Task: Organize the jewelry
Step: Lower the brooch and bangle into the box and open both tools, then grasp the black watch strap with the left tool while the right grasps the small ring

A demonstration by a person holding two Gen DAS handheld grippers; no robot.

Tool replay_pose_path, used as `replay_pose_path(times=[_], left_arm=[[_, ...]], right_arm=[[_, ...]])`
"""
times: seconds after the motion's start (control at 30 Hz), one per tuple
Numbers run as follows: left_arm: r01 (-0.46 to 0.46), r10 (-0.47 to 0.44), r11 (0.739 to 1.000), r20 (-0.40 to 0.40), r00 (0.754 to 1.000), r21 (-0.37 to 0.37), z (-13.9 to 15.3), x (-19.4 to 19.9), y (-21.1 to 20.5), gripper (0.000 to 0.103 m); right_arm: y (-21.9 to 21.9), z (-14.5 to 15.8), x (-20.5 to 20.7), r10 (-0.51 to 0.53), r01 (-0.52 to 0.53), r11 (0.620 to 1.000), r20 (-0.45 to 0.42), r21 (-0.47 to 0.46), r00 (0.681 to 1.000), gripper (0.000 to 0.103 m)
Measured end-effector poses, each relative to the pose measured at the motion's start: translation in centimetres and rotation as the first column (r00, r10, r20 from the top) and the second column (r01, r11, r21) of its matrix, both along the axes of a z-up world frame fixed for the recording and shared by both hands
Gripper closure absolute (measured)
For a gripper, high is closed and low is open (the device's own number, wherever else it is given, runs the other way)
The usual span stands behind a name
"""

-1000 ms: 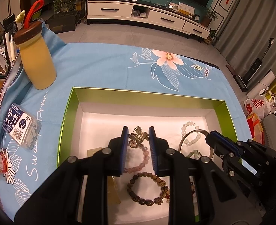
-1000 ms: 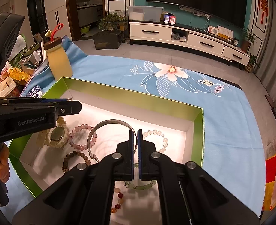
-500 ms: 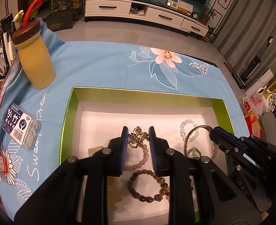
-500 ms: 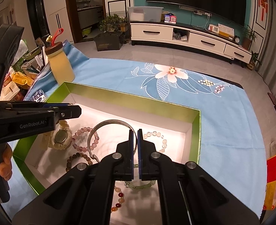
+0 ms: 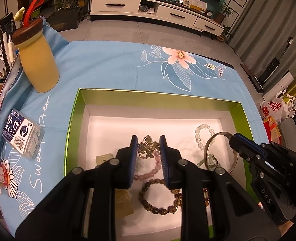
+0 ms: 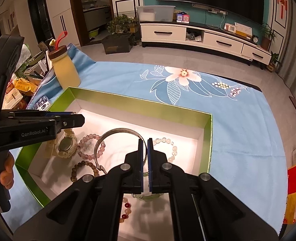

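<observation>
Left hand-held gripper [image 5: 148, 140] open over a gold charm [image 5: 148, 147] in the green box [image 5: 72, 124], right hand-held gripper [image 6: 145, 141] nearly closed, empty, by the silver bangle [image 6: 115, 131]

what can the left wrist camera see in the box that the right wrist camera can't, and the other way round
Only the left wrist view shows the metal charm piece lying past its tool, whose fingers stand apart.

Only the right wrist view shows the watch under the left tool, and the person's hand.

Both show the green box, silver bangle, pink bead bracelet, brown bead bracelet, clear bead bracelet and yellow bottle.
</observation>
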State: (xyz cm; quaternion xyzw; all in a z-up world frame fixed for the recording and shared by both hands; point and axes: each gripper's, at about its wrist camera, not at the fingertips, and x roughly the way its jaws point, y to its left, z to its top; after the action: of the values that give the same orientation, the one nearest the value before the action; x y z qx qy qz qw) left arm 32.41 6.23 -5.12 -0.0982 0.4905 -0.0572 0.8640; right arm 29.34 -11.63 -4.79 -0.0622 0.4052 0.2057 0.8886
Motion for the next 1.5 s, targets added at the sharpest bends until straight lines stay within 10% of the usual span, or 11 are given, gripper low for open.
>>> replay_pose_path(times=[0.67,0.97,1.5], left_arm=[[-0.001,0.001,1.0,0.007,1.0,-0.002,0.2,0.0,-0.3,0.081],[-0.009,0.01,1.0,0.09,0.996,-0.007,3.0,-2.8,0.1,0.042],[-0.067,0.088,0.988,0.153,0.984,-0.142,3.6,-16.7,4.2,0.027]], right_arm=[[0.5,-0.6,0.2,-0.01,0.01,1.0,-0.022,0.007,1.0,0.098],[-1.8,1.1,-1.8,-0.03,0.029,0.996,0.015,0.083,0.999,0.077],[-12.3,-1.0,-16.5,0.041,-0.045,0.993,0.038,0.112,0.998,0.068]])
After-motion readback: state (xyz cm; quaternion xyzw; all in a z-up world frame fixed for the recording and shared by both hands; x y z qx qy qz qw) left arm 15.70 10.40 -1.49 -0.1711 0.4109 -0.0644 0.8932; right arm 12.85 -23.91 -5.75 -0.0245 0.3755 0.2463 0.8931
